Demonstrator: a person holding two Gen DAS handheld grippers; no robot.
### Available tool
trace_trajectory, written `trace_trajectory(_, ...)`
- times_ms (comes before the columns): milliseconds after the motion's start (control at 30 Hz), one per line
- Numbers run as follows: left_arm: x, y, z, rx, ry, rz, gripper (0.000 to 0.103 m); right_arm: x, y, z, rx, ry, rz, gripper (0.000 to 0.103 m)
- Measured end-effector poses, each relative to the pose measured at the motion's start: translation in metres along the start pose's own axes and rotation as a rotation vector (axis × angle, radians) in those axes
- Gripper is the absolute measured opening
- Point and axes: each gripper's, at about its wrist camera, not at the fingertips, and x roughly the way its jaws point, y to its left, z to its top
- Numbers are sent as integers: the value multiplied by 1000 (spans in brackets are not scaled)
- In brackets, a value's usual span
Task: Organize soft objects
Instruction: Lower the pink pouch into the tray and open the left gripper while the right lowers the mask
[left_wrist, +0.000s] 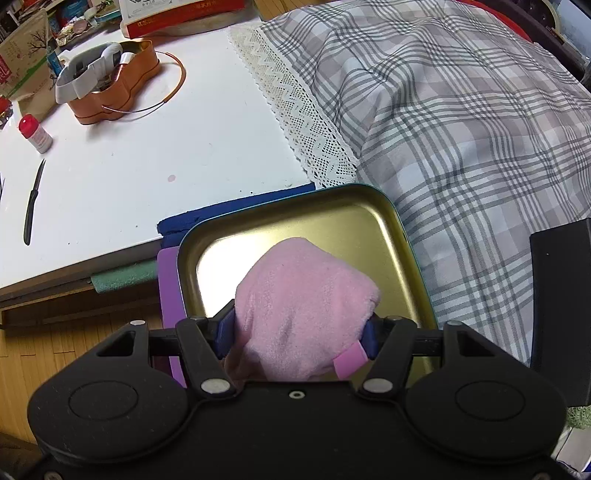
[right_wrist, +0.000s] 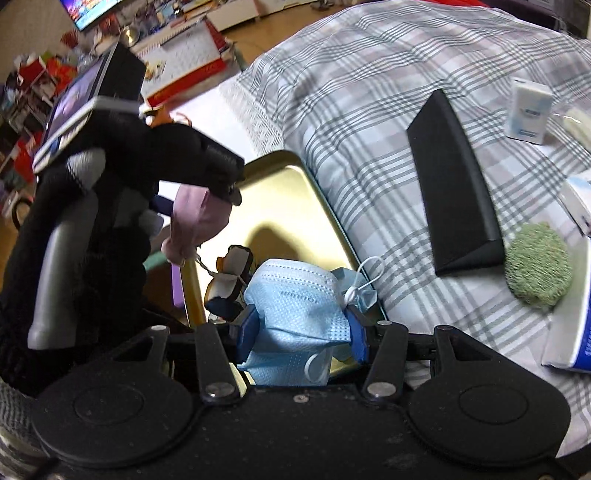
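A gold metal tray (left_wrist: 373, 218) lies at the near edge of the plaid bedcover, seen too in the right wrist view (right_wrist: 284, 192). My left gripper (left_wrist: 299, 325) is shut on a pink plush bundle (left_wrist: 306, 306) and holds it just above the tray. In the right wrist view that left gripper (right_wrist: 207, 206) hangs at the tray's left side with the pink plush (right_wrist: 192, 221) in it. My right gripper (right_wrist: 301, 325) is shut on a folded light-blue face mask (right_wrist: 295, 306) over the tray's near end. A small penguin charm (right_wrist: 231, 277) dangles beside the mask.
A black wedge-shaped case (right_wrist: 454, 184), a green woolly ball (right_wrist: 537, 266) and small white boxes (right_wrist: 530, 110) lie on the plaid bedcover (left_wrist: 461, 110). On the white table (left_wrist: 166, 155) stand an orange tin (left_wrist: 118, 85), a red-capped bottle (left_wrist: 35, 133) and a black knife (left_wrist: 33, 203).
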Motion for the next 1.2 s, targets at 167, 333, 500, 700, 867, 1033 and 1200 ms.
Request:
trace_trajectory(167,6,2,3,6,8,0,59,11,5,5,-17,21,-4,49)
trace_trajectory(333,10,2,5,13,6,8,60,18,9,12,-26,28,0,50)
trace_trajectory(500,12,2,5,17,9,2,61,23,13,15,-37,28,2,53)
trace_trajectory(700,5,-1,4,34,-38,13,68,23,12,15,-32,22,14,61)
trace_trajectory(867,-2,-4,4,42,-57,11,69,21,12,15,-33,16,6,62)
trace_trajectory(1033,-6,-6,0,45,-56,7,69,18,10,13,-28,15,0,62)
trace_trajectory(1200,-10,-9,-6,49,-52,6,69,11,9,11,-19,10,-3,62)
